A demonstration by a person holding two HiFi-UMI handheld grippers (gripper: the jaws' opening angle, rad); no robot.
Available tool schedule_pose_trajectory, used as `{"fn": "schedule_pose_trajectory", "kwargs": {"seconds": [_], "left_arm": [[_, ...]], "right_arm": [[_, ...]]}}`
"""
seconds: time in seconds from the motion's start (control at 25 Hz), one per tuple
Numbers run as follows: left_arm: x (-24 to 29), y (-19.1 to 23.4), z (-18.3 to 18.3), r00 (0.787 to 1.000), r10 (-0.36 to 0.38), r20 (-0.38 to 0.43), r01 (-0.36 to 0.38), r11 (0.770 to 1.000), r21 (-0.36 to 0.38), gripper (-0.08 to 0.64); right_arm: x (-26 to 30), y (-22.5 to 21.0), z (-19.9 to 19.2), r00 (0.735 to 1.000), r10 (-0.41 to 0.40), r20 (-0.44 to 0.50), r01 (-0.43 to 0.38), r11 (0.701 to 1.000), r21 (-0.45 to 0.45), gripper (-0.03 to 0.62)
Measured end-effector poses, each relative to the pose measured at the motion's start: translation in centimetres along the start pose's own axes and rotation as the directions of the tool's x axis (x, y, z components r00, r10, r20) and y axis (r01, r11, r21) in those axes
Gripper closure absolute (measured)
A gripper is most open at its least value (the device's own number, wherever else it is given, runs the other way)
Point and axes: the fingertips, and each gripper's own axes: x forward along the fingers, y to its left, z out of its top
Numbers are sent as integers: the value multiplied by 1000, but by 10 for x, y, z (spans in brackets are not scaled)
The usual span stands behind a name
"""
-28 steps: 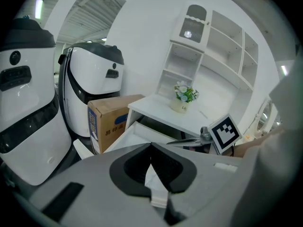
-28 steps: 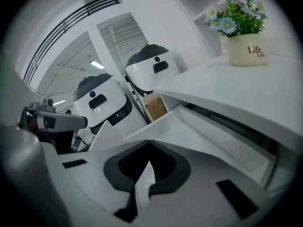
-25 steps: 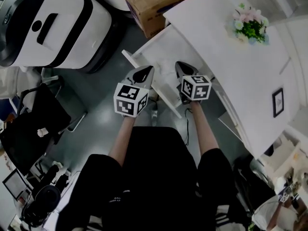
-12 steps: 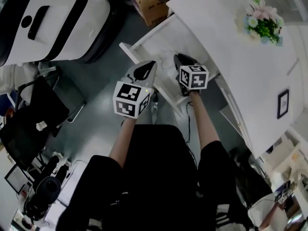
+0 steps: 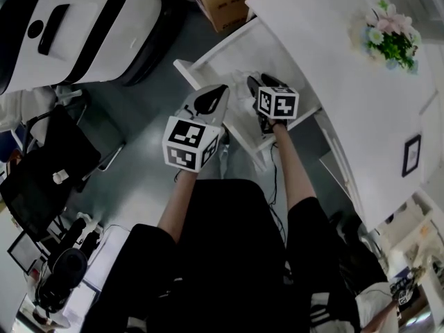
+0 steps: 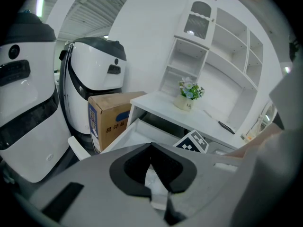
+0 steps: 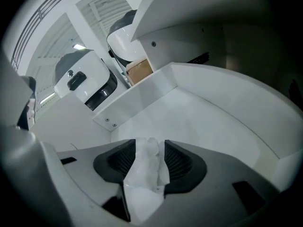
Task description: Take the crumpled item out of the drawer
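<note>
The white drawer (image 5: 208, 60) stands pulled out from under the desk. My right gripper (image 5: 252, 82) reaches down into it. In the right gripper view the crumpled white paper (image 7: 147, 167) stands between the ribbed pads (image 7: 177, 160) of my right gripper (image 7: 150, 143). Its jaws have just been opening and stand wide around the paper, above the drawer's bare bottom (image 7: 213, 126). My left gripper (image 5: 219, 89) hovers over the drawer's front edge, to the left of the right one. In its own view my left gripper (image 6: 151, 146) has its tips together, with nothing held.
A cardboard box (image 5: 222, 2) sits on the floor beyond the drawer, beside a white and black machine (image 5: 76, 26). The desk top (image 5: 333, 68) carries a pot of flowers (image 5: 392, 37) and a small frame (image 5: 411, 155). A black chair (image 5: 48, 172) stands at the left.
My right gripper has sunk down into the drawer and looks smaller and farther from the head camera. The left gripper has stayed over the drawer's front edge.
</note>
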Motion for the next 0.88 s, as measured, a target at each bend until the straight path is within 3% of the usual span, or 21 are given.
{"fn": "schedule_pose_trajectory", "kwargs": {"seconds": [0.4,0.68,0.88], "left_arm": [[1,-2,0,1000,-9,0,9,1000,-2,561],[-2,1,0,1000,-7,1,7,1000,-2,563],[-4,4,1,1000,-5,6,5,1000,-2,561]], "right_arm": [[17,-1,-16,996,-1,-94,3,1000,25,407],[18,5,-18,991,25,-131,-22,999,26,487],[11,11,-10,993,59,-106,-57,998,28,520]]}}
